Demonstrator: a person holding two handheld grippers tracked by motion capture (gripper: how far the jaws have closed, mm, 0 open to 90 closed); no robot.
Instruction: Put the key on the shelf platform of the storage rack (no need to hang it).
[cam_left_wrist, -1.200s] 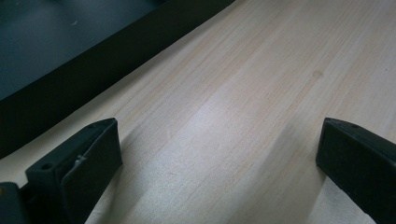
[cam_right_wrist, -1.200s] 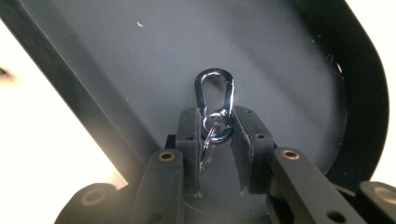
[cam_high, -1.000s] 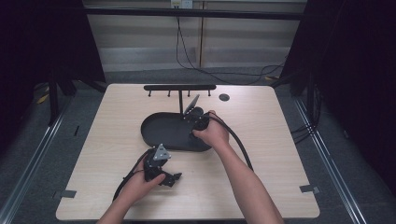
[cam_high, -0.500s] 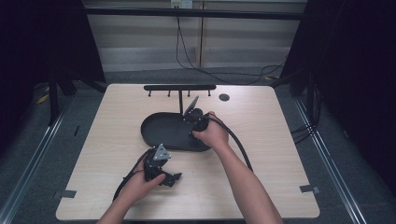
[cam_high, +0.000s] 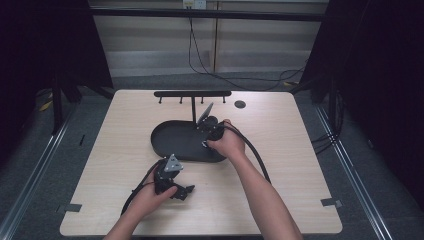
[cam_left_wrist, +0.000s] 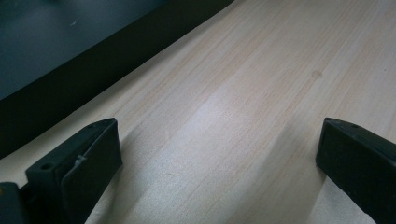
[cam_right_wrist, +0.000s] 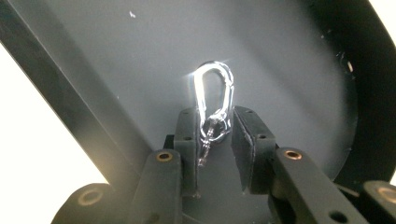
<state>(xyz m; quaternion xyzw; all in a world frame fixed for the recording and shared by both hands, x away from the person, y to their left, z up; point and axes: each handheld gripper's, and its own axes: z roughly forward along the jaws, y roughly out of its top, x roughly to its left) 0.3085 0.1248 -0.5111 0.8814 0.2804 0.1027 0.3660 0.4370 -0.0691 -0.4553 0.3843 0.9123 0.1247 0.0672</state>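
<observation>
1. Carabiner (cam_right_wrist: 214, 95), a small silver snap hook, is the thing in hand. In the high view it is too small to make out; there the right gripper (cam_high: 206, 121) reaches over the far end of the black oval tray (cam_high: 167, 145), just beside the upright post of the black hook rack (cam_high: 192, 94), with the right hand (cam_high: 227, 144) at the tray's near right rim. The left gripper (cam_high: 182, 192) lies low on the wooden table (cam_high: 290, 150) in front of the tray, well apart from it, held by the left hand (cam_high: 150, 197).

2. The same high view gives the room around: bare table to the right of the tray and along the near edge, a small dark round hole (cam_high: 240, 104) near the far edge, and cables trailing from both grippers across the wood.

3. The left gripper view shows what the high view cannot: its jaws stand wide apart with nothing between them, released, over bare wood grain. A dark band of the table edge runs across the upper left, so the gripper faces an edge with little table beyond it on that side.

4. The right gripper view shows the carabiner close up, bright under glare, over the tray's dark floor. Its lower end with the small swivel sits between the pads (cam_right_wrist: 187, 135), which are clenched on it; the loop stands out past the fingertips. The rack's base bar crosses at the left, and the tray's raised rim curves at the right, near the gripper.
</observation>
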